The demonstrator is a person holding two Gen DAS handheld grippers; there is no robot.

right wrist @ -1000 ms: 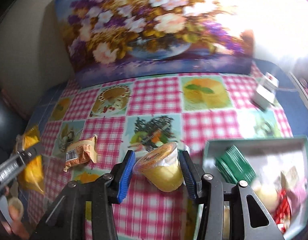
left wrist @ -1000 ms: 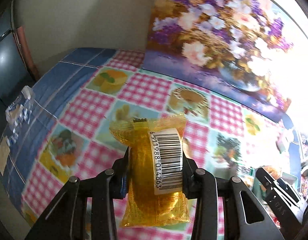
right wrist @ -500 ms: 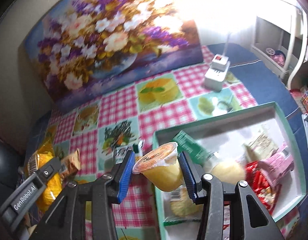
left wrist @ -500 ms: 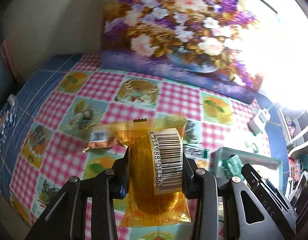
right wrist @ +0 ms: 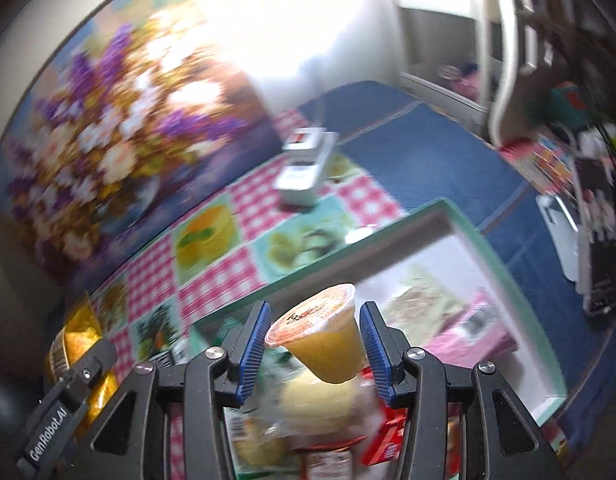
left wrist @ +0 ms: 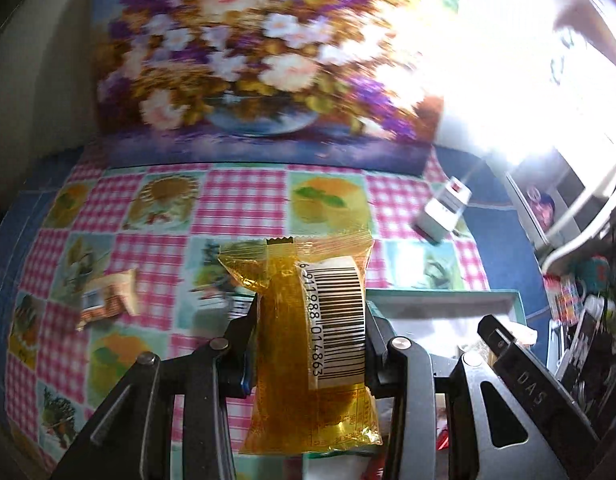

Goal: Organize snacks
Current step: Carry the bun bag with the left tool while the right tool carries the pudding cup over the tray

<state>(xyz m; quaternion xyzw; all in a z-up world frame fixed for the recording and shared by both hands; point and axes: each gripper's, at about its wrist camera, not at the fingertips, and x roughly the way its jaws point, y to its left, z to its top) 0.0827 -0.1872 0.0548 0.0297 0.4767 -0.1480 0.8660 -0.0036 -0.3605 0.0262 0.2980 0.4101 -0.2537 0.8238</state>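
My left gripper (left wrist: 308, 320) is shut on a yellow snack packet (left wrist: 308, 344) with a white barcode label, held upright above the checked tablecloth. My right gripper (right wrist: 314, 338) is shut on a yellow jelly cup (right wrist: 324, 344) with an orange lid, tilted to the left, above the green-rimmed tray (right wrist: 504, 272). The tray holds several snacks, among them a pink packet (right wrist: 472, 336) and a red one (right wrist: 388, 436). The tray's far rim (left wrist: 440, 294) shows just right of the yellow packet. The left gripper and its packet (right wrist: 79, 344) appear at the lower left of the right wrist view.
A small orange-and-white wrapped snack (left wrist: 107, 296) lies on the tablecloth to the left. A white power adapter (left wrist: 444, 212) sits near the flower painting (left wrist: 247, 60) at the back. Shelving and clutter (left wrist: 580, 312) stand off the table's right edge.
Both grippers have swept to the right with their loads; the tray has come under the right gripper and beside the left one. Both grips are unchanged.
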